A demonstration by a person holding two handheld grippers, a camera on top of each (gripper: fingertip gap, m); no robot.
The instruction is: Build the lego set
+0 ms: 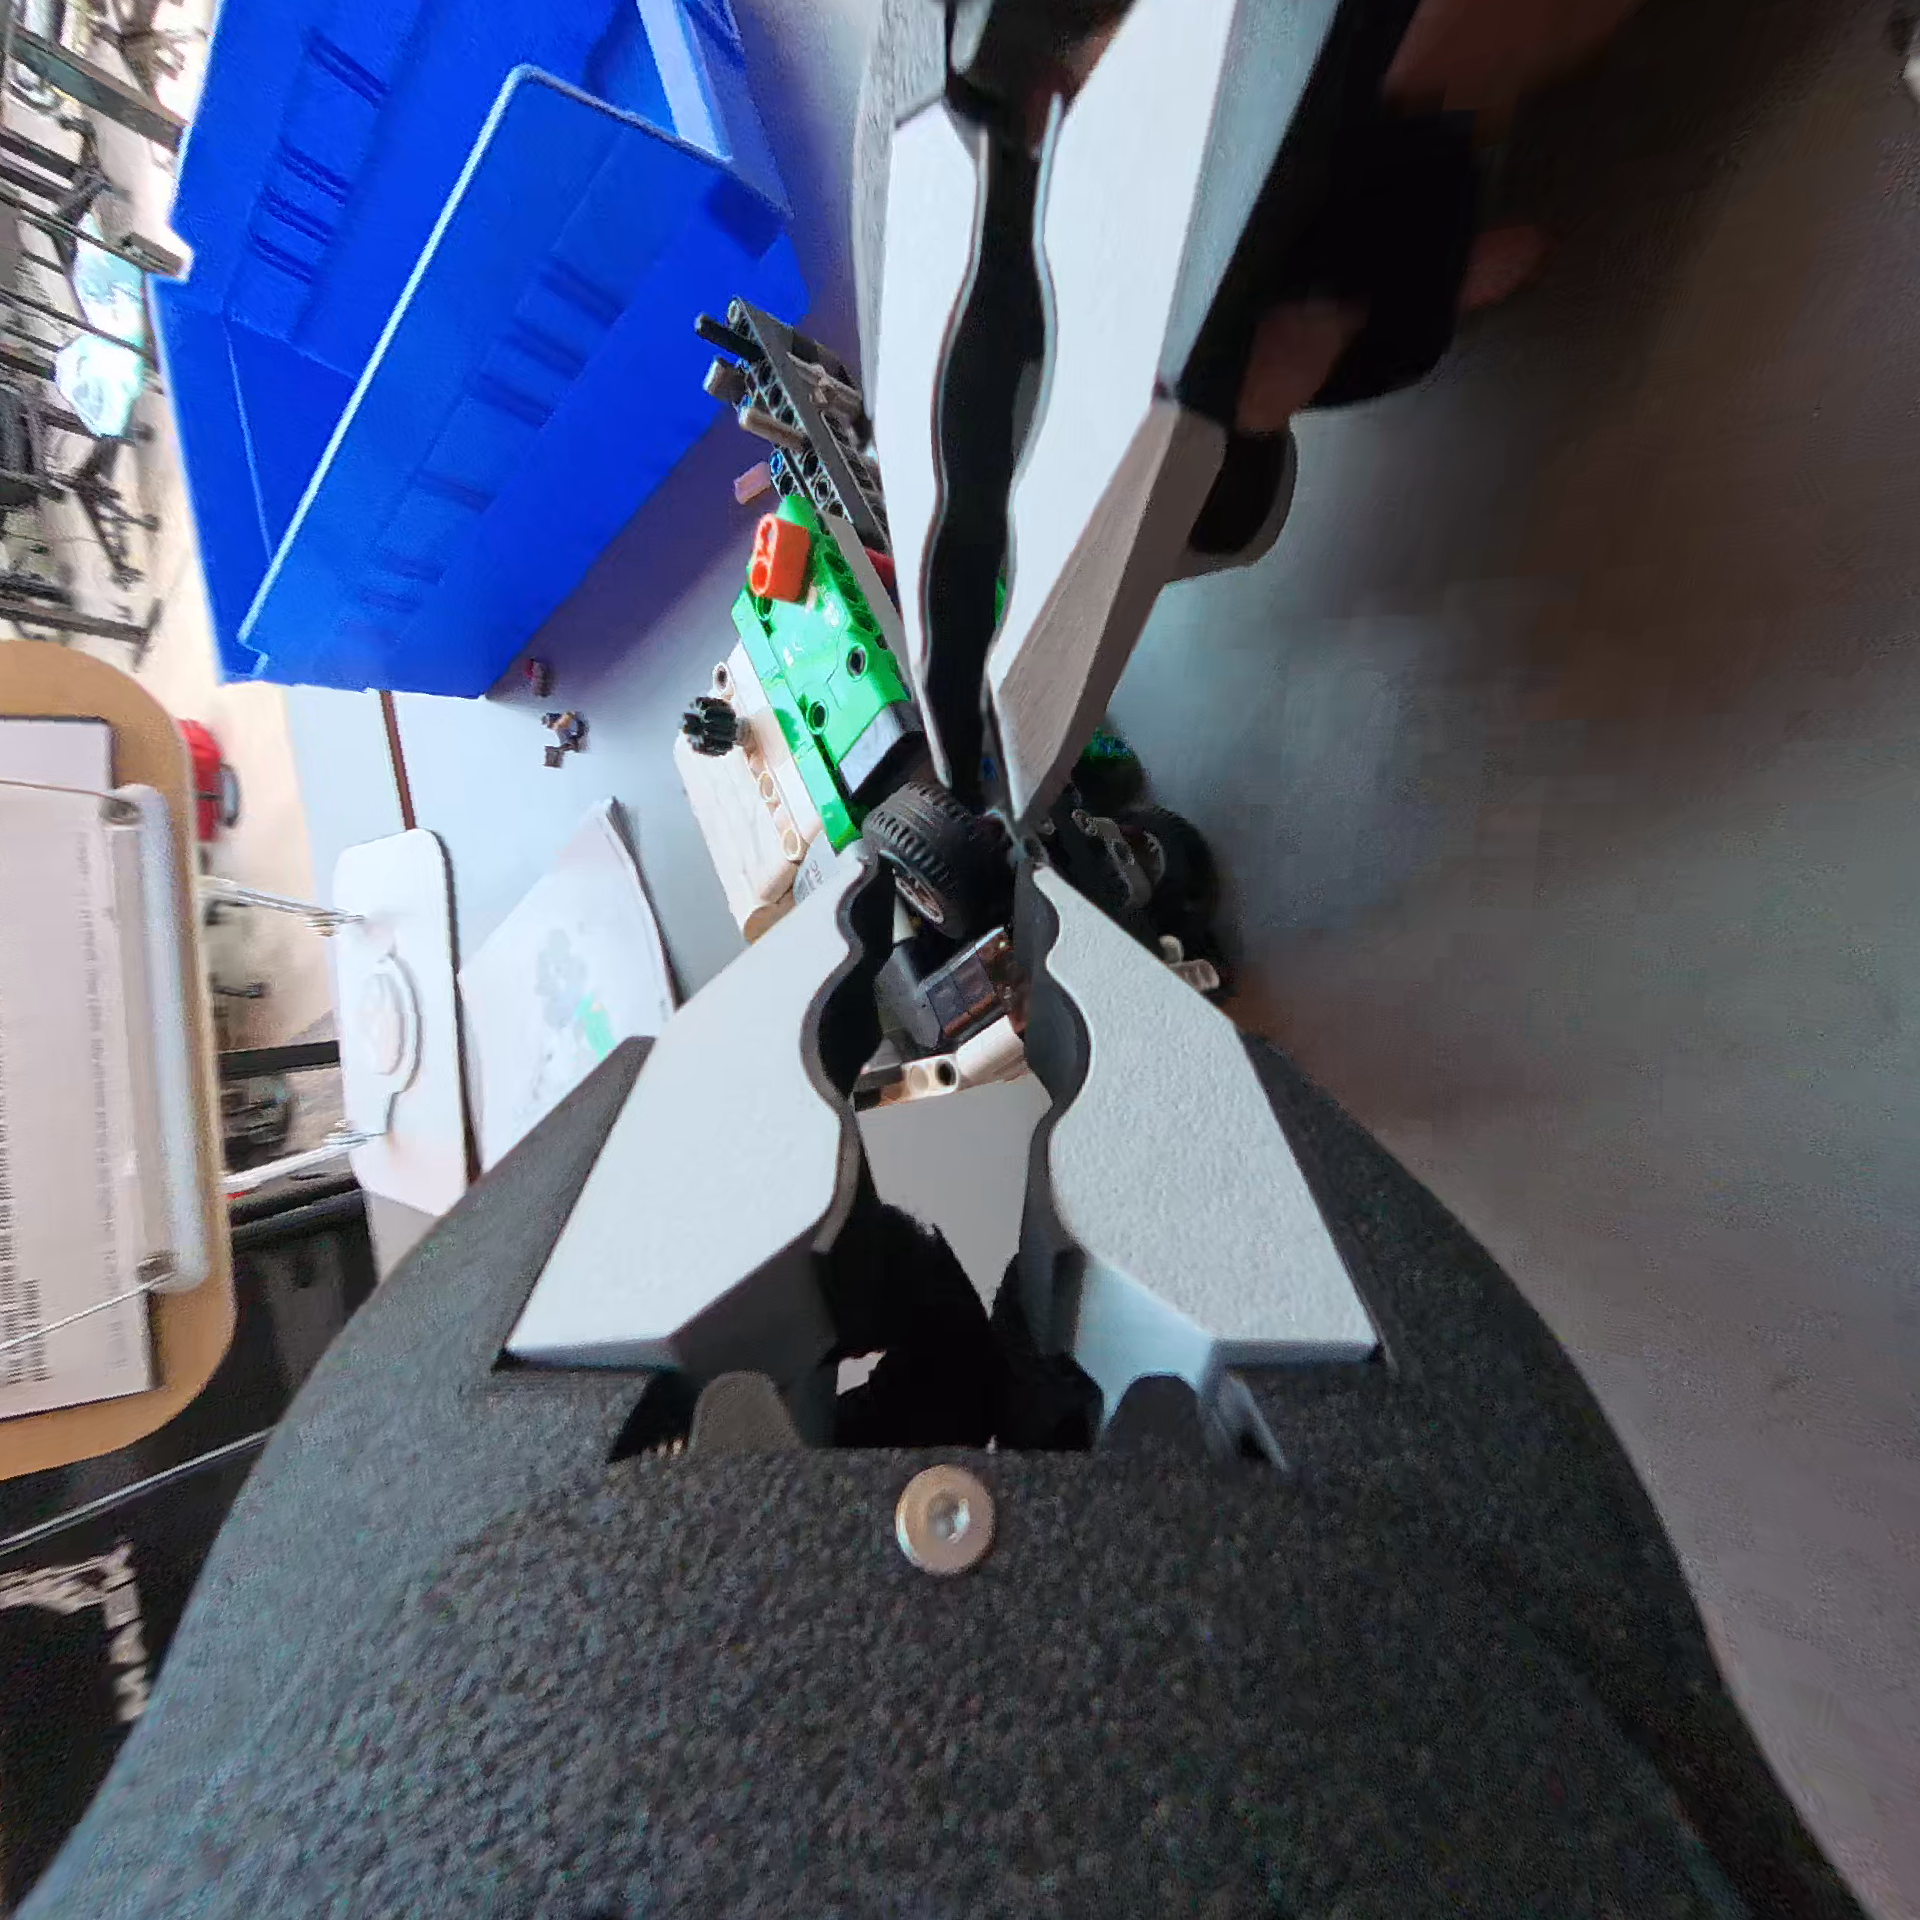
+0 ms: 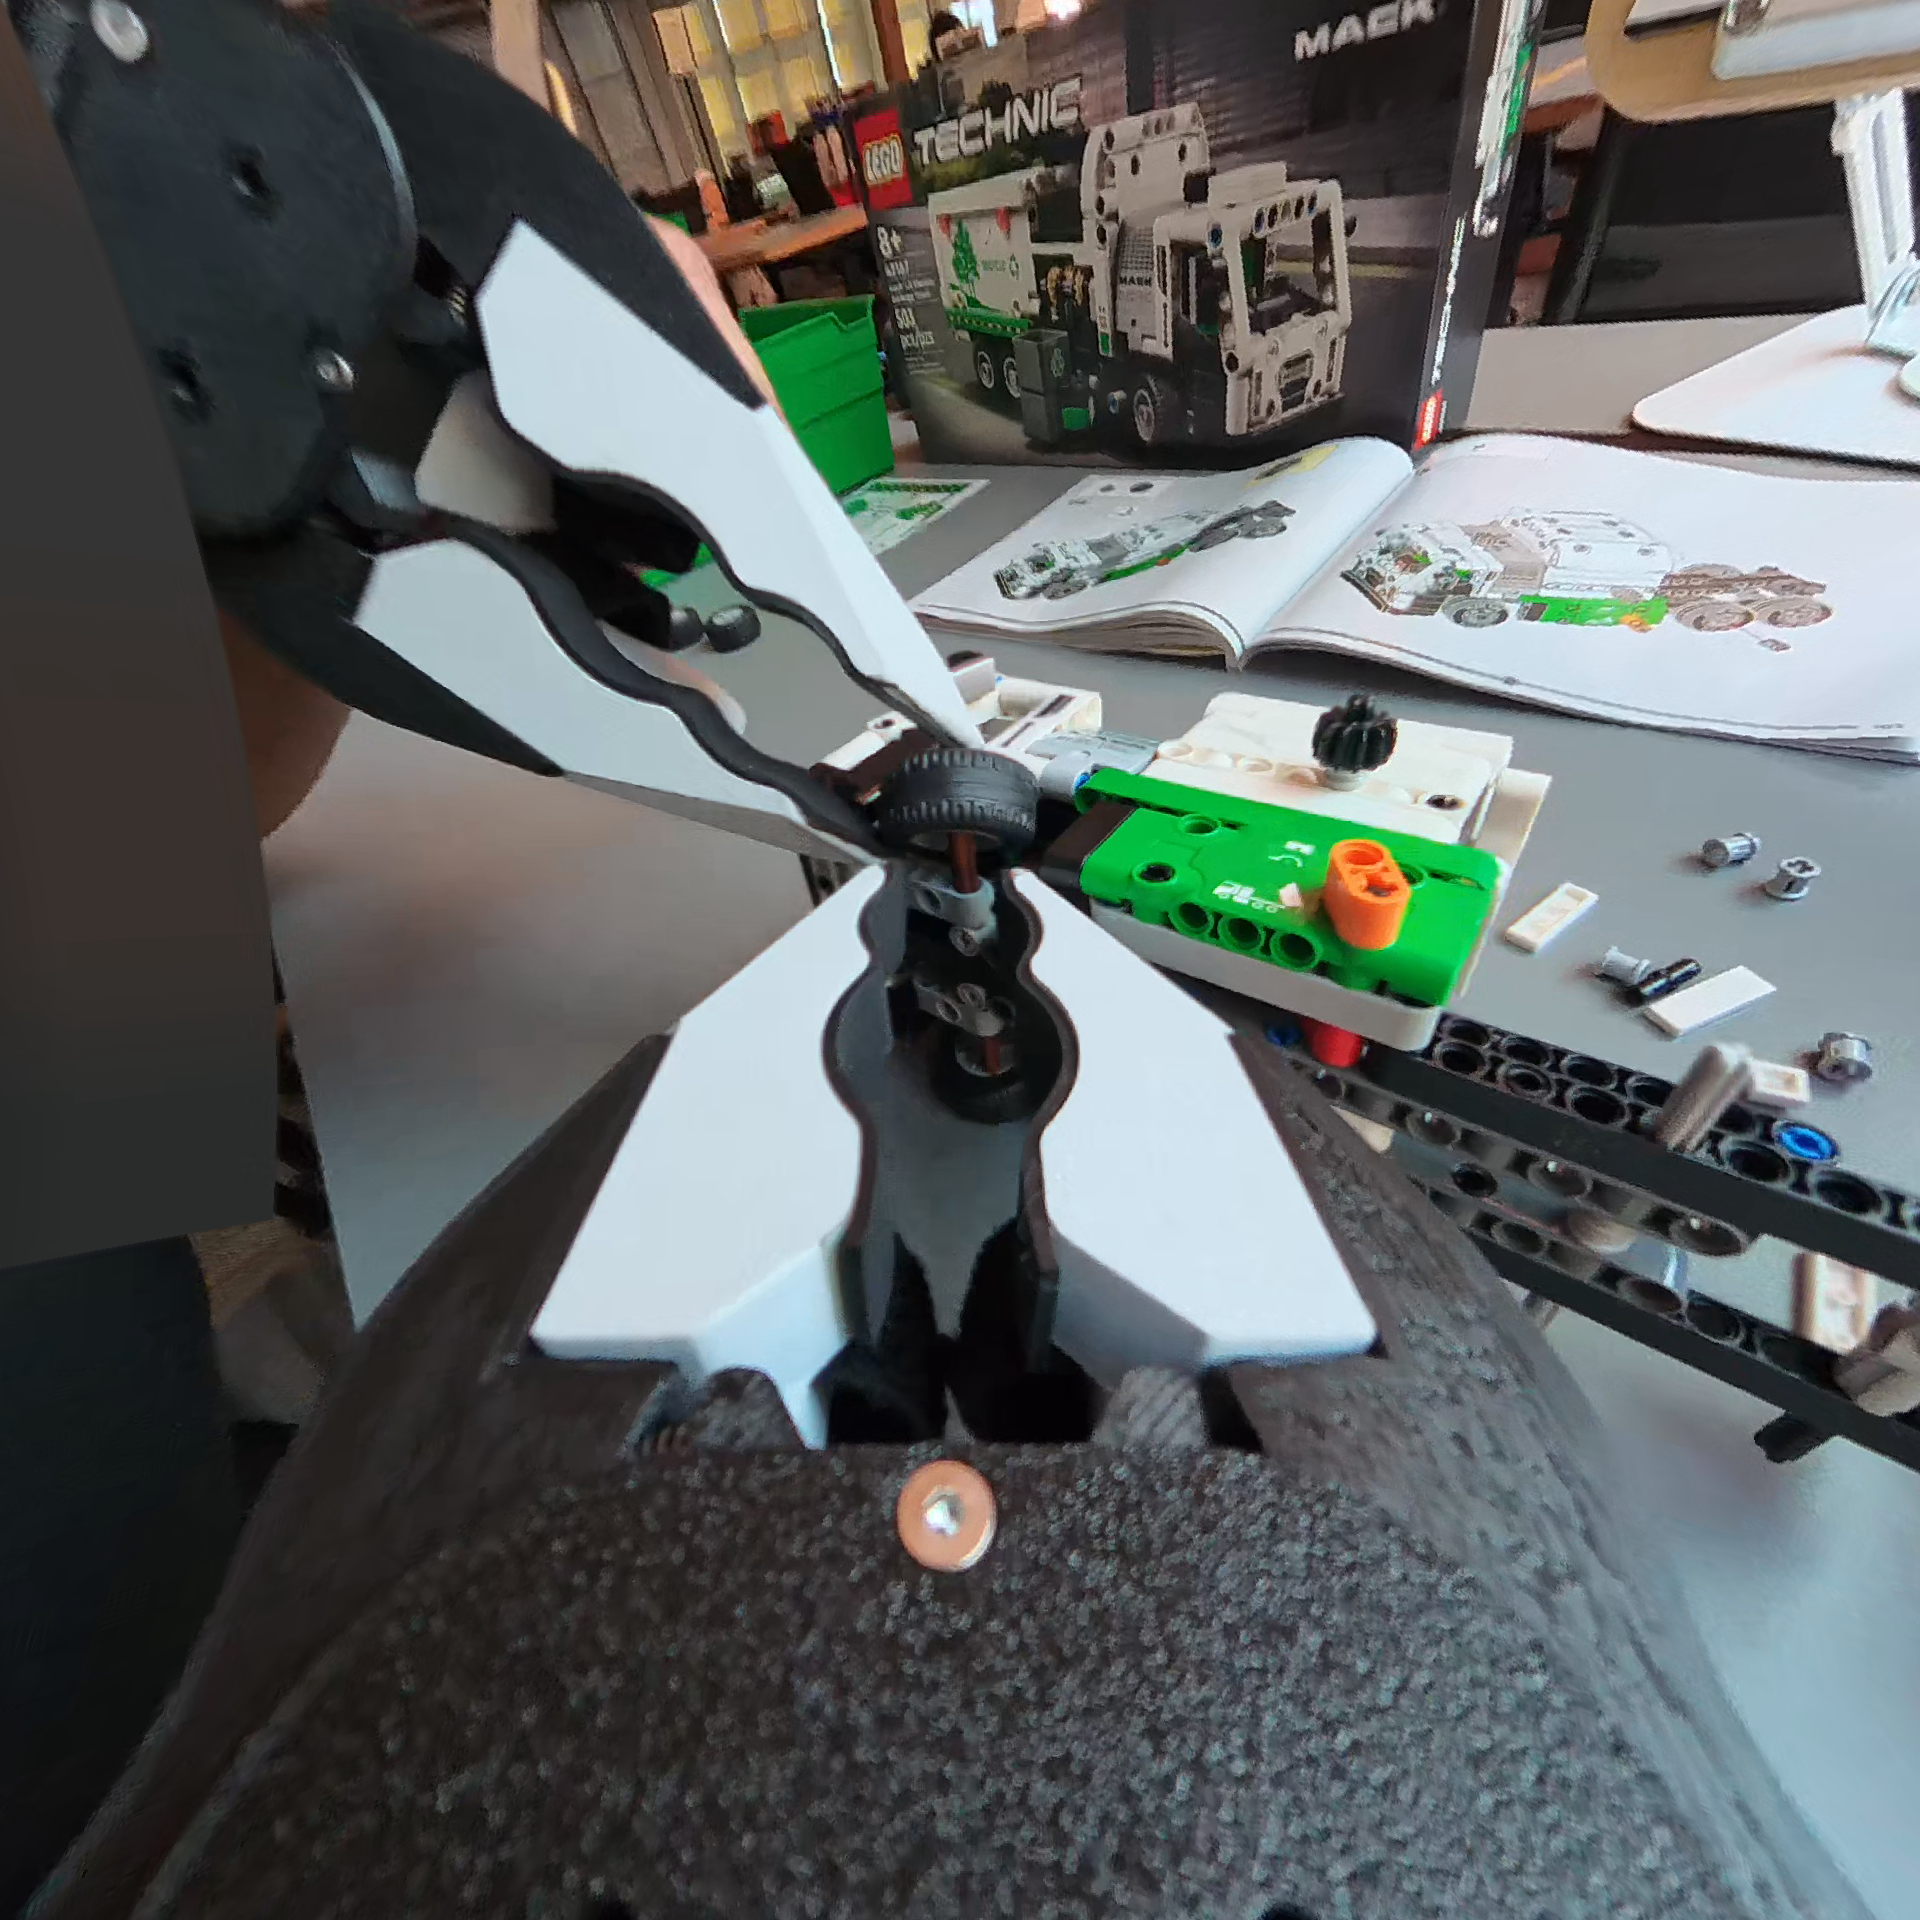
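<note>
The left gripper [image 1: 951, 883] and the right gripper [image 1: 987, 800] meet tip to tip at a small black wheel [image 1: 925, 847]. Behind it lie a green block [image 1: 821, 665] and a blue bin [image 1: 468, 343].

The model [image 2: 1288, 894] lies on the table [image 2: 1662, 790]. The open booklet [image 2: 1403, 582] lies behind it, and the box [image 2: 1164, 239] stands behind the booklet. Loose parts [image 2: 1704, 997] lie right of the model.

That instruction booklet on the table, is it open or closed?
Open. The booklet lies flat on the grey table with two pages spread, each showing a truck drawing.
</note>
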